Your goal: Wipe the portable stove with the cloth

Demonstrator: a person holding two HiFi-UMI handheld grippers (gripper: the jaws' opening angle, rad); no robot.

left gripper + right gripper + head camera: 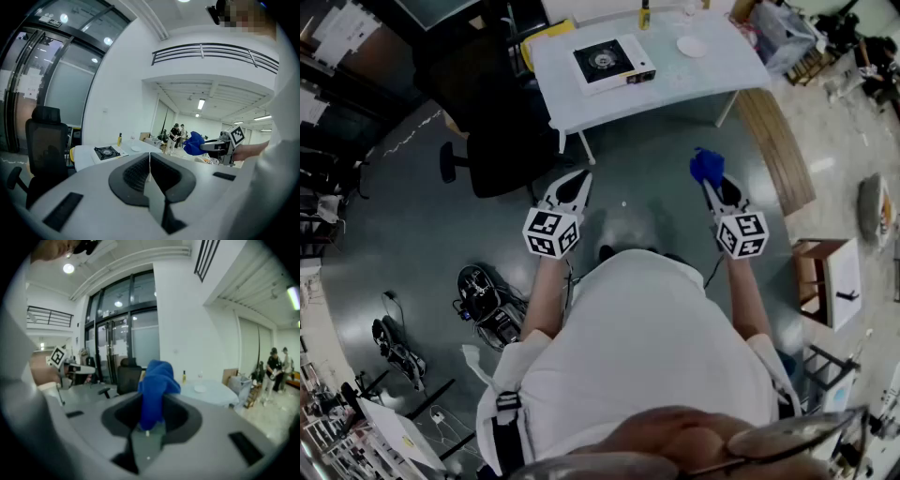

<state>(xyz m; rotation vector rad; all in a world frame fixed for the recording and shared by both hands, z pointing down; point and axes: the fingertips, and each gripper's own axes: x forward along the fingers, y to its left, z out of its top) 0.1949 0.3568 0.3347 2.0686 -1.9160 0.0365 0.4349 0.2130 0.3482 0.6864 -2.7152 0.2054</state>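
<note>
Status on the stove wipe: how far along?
Done: the blue cloth is picked up, clamped in the right gripper. In hand: both grippers are in the air, short of the table; the left gripper is shut and empty. Left: reaching the portable stove and all the wiping.

Bare floor (647, 178) runs from the left claw (577, 183) and right claw (712, 187) straight to the near edge of the bench (694, 84). A black office chair (497, 141) crowds the bench's left corner, and a wooden board (778, 141) lies at its right. On top, open surface lies right of the stove (612, 62), bounded by a plate (691, 46) and a bottle (644, 14) farther back.
</note>
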